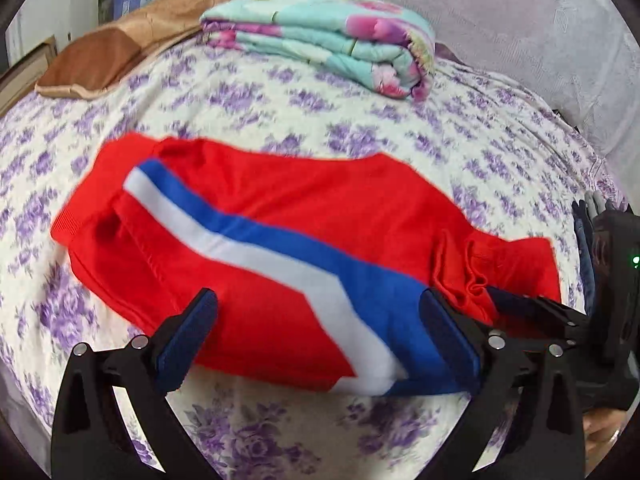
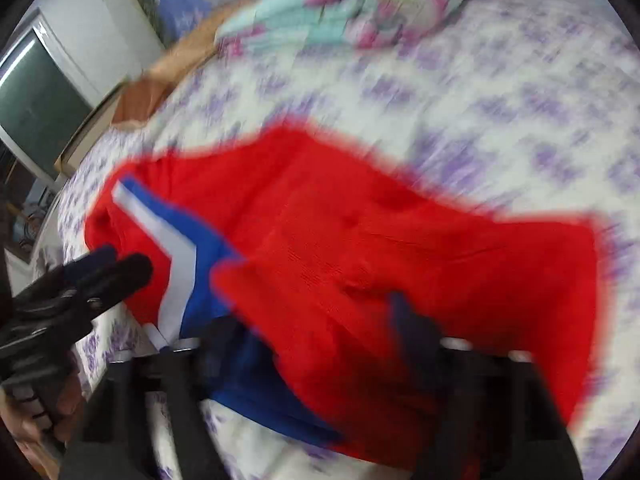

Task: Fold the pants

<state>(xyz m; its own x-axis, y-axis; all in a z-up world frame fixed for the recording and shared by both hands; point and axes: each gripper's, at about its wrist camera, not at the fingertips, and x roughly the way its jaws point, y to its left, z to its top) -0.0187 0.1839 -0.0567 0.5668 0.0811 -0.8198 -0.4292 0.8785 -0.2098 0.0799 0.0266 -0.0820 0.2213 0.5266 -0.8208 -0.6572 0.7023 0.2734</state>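
Pants (image 1: 280, 248), red, half-folded near bed (image 1: 360, 120) front edge; left gripper (image 1: 320, 340) fingers spread for grasping; right gripper (image 2: 316, 332) fingers apart, blurred.

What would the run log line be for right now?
task: fold pants | left gripper: open, over near edge of red pants | right gripper: open, blurred, at pants | surface: floral bedsheet
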